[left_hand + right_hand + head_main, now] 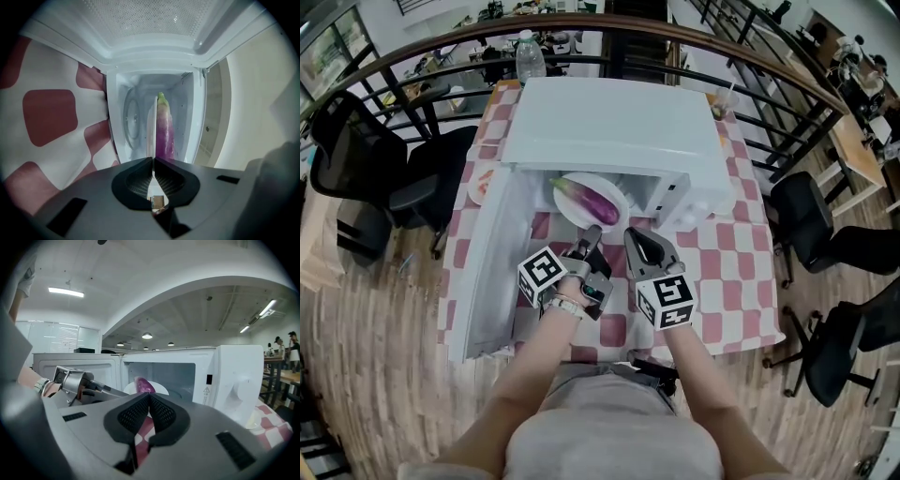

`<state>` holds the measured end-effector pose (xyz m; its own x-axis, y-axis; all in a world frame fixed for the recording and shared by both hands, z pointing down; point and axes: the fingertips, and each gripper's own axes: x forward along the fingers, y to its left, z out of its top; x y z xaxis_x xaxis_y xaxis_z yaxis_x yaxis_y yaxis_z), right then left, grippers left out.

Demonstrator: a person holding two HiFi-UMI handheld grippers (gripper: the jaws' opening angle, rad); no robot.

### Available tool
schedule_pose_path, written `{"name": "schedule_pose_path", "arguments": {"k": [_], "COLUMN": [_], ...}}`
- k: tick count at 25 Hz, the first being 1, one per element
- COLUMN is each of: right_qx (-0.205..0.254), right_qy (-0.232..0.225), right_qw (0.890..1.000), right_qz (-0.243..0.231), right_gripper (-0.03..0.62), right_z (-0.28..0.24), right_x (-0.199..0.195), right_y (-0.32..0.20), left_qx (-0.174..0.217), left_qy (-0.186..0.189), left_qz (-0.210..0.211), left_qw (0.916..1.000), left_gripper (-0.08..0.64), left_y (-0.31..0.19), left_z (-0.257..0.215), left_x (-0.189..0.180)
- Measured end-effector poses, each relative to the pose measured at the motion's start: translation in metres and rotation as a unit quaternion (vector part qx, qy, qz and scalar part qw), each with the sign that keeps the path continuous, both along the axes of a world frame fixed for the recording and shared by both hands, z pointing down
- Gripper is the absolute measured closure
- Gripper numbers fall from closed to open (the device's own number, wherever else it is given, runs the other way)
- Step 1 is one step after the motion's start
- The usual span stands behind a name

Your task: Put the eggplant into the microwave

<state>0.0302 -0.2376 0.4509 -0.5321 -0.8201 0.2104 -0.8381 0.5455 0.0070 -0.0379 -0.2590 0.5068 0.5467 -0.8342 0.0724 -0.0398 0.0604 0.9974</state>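
Note:
A purple eggplant (pixel 586 199) (pixel 165 131) (pixel 144 385) lies on a white plate (pixel 572 217) (pixel 151 126) at the mouth of the white microwave (pixel 609 127) (pixel 234 376). The microwave door (pixel 492 262) hangs open to the left. My left gripper (pixel 591 232) (pixel 153 159) is shut on the plate's near rim and is turned on its side, so the plate shows edge-on. To its right, my right gripper (pixel 633 234) (pixel 149 395) is shut with nothing between its fingers, just in front of the microwave opening.
The microwave stands on a red-and-white checkered tablecloth (pixel 722 272). Behind it are a water bottle (pixel 530 56) and a cup (pixel 719 108). A small dish (pixel 481 186) sits at the table's left edge. Black chairs (pixel 384 169) (pixel 816 216) flank the table, with a railing behind.

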Motion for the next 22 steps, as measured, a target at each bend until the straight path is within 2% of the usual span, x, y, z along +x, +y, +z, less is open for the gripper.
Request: {"name": "schedule_pose_path", "arguments": {"k": [5, 10, 17, 22], "right_qx": [-0.013, -0.022, -0.034, -0.039], "right_qy": [0.008, 0.011, 0.004, 0.001], "right_qw": [1.000, 1.000, 0.999, 0.999], "right_qz": [0.018, 0.013, 0.015, 0.023], "right_gripper": [0.569, 0.569, 0.569, 0.569], "right_z": [0.016, 0.025, 0.032, 0.035], "right_x": [0.005, 0.000, -0.004, 0.001], "right_y": [-0.010, -0.016, -0.019, -0.019], "left_qx": [-0.004, -0.001, -0.024, -0.025], "left_qy": [0.004, -0.001, 0.012, 0.012], "left_qz": [-0.007, -0.010, -0.035, -0.039], "left_qw": [1.0000, 0.9999, 0.9990, 0.9989], "left_gripper": [0.543, 0.543, 0.543, 0.543], "left_y": [-0.017, -0.034, -0.050, -0.059], "left_z": [0.018, 0.030, 0.054, 0.059], "left_x": [0.000, -0.001, -0.005, -0.004]}}
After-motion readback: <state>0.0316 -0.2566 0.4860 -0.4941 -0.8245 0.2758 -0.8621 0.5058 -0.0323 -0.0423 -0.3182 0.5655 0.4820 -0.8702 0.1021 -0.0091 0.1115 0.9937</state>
